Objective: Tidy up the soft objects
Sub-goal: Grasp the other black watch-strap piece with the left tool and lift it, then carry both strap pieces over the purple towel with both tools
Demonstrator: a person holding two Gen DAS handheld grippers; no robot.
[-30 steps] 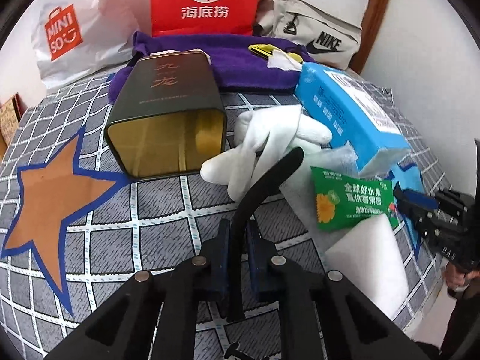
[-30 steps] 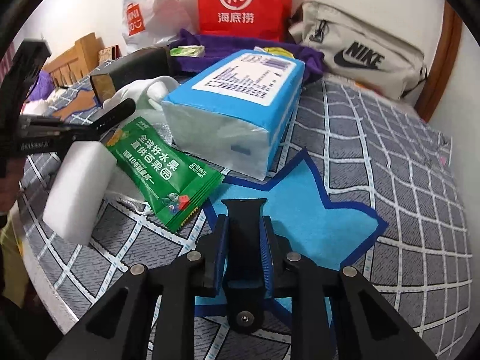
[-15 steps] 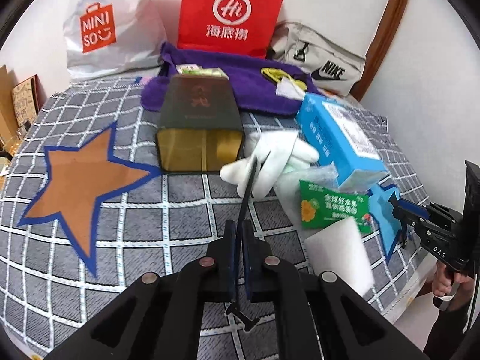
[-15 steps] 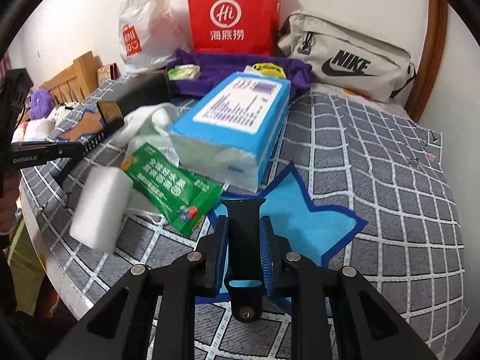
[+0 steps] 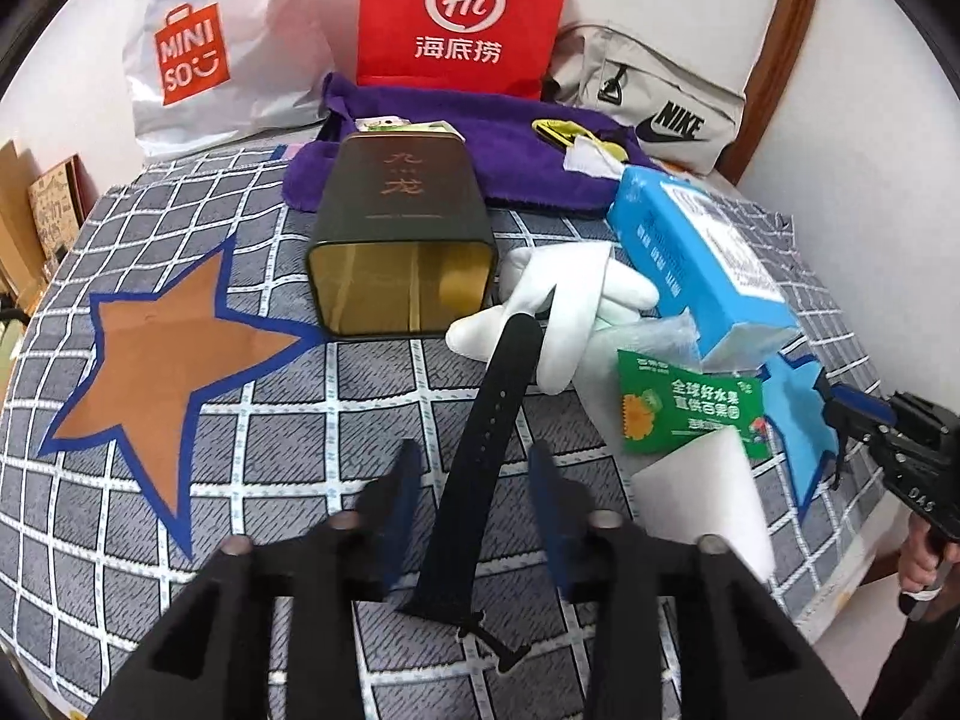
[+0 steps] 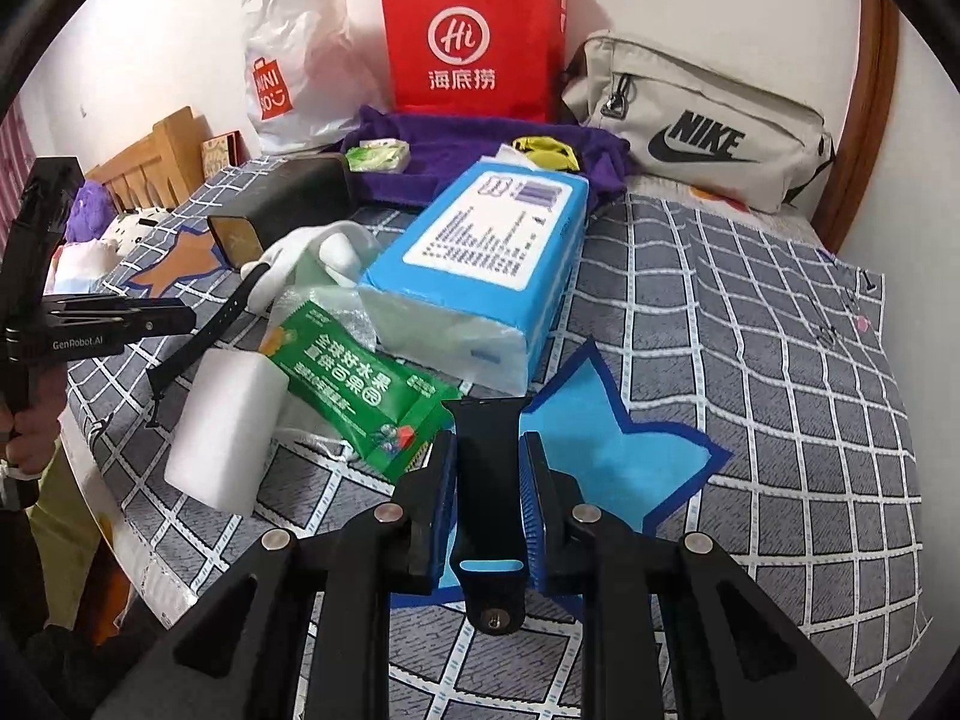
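My left gripper is open; a long black watch strap lies between its spread fingers, loose, pointing at the white gloves. The strap also shows in the right wrist view. My right gripper is shut on a short black strap piece with a buckle end, above the blue star patch. A dark open tin lies on its side on the checked bedspread. A blue tissue pack, a green sachet and a white foam block lie close together.
A purple towel, a red paper bag, a white Miniso bag and a grey Nike pouch stand at the back by the wall. An orange star patch is on the left. The bed edge runs front left.
My left gripper has opened and let go of the long strap, which now lies loose between the fingers. The right gripper stays shut on its strap piece.
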